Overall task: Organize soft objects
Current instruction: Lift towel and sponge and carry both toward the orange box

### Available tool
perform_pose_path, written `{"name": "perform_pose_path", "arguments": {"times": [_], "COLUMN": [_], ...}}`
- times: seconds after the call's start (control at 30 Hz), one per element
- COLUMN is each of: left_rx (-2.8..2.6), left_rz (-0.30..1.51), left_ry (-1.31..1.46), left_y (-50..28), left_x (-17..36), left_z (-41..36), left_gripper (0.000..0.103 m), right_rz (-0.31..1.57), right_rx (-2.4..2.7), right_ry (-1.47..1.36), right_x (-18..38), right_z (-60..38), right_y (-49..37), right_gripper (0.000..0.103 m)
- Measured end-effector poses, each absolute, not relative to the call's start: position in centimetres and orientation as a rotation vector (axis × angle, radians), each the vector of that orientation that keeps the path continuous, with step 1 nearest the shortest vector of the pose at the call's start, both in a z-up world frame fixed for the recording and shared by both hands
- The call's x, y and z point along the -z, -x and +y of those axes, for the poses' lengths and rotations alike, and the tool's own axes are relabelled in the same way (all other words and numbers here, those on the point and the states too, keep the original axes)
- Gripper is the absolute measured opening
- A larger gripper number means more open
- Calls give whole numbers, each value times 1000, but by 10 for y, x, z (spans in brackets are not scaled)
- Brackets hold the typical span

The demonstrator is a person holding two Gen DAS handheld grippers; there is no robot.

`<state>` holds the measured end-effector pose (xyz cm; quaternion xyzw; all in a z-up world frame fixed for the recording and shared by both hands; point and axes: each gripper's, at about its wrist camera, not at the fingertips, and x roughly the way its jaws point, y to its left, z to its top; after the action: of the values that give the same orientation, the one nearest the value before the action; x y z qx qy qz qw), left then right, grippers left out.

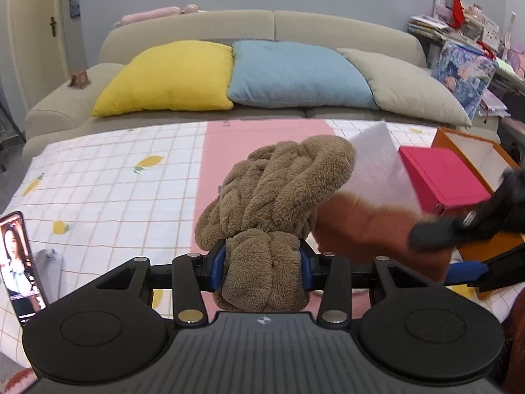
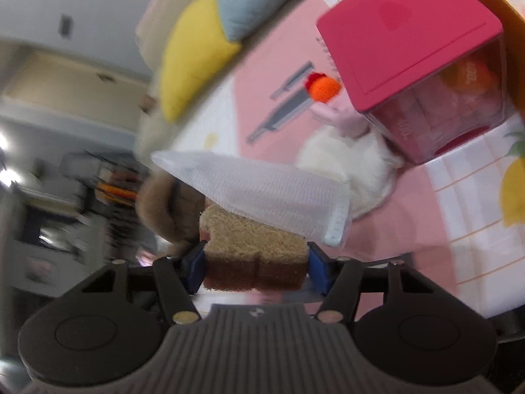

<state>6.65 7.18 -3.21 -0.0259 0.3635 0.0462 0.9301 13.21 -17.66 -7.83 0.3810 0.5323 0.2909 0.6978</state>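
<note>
My left gripper [image 1: 262, 262] is shut on a brown fluffy knotted plush [image 1: 279, 190], squeezed between its blue pads and held above the table. The same plush shows blurred at the left of the right wrist view [image 2: 157, 203]. My right gripper [image 2: 256, 266] is shut on a tan and brown sponge [image 2: 252, 239] with a white mesh sheet [image 2: 269, 193] on top. From the left wrist camera, the right gripper [image 1: 449, 251] is blurred at the right edge. It holds the sponge [image 1: 370, 229] beside the plush.
A clear box with a pink lid [image 2: 410, 32] stands on the lemon-patterned tablecloth [image 1: 98, 180], in front of an orange box [image 1: 466, 151]. A white fluffy item [image 2: 344, 167] and an orange knitted piece [image 2: 323, 88] lie next to it. A phone [image 1: 19, 262] leans at the left. Behind is a sofa with cushions [image 1: 170, 75].
</note>
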Motion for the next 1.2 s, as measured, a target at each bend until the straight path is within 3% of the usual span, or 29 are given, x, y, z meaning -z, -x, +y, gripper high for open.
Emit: {"name": "perform_pose_path", "arguments": {"times": [0.1, 0.27, 0.63, 1.2], "left_rx": [-104, -62, 215, 179], "left_rz": [734, 727, 879, 1057], "left_ry": [44, 36, -124, -194], "left_y": [-64, -58, -63, -94], "left_x": [25, 18, 35, 104], "left_z": [71, 66, 22, 21], "left_gripper": [49, 49, 48, 48], "right_rz": [1181, 1206, 1144, 1106], "right_rx": [-553, -464, -594, -605], "right_ry": [-953, -742, -37, 125], "right_x": [87, 89, 82, 66], "right_z": [-191, -180, -126, -147], "right_y": [-137, -137, -109, -91], "right_gripper": [61, 61, 60, 60]}}
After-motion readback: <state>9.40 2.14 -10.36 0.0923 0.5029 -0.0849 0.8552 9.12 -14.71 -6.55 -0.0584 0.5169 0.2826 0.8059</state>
